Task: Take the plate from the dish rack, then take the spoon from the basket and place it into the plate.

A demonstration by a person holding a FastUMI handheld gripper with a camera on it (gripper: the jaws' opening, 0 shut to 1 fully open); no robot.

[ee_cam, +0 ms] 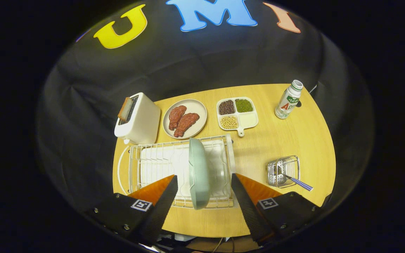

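Plate [199,172] stands on edge in rack [146,165]: rigid, smooth, likely slippery; claw [204,186] wide open, grip its upper rim

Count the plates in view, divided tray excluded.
2: pale green plate upright in the dish rack, between the open gripper fingers; round plate holding meat beside the toaster.

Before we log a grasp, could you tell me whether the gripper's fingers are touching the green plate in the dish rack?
Apart. The gripper view shows the gripper open, with rack visible between each finger and the green plate standing on edge.
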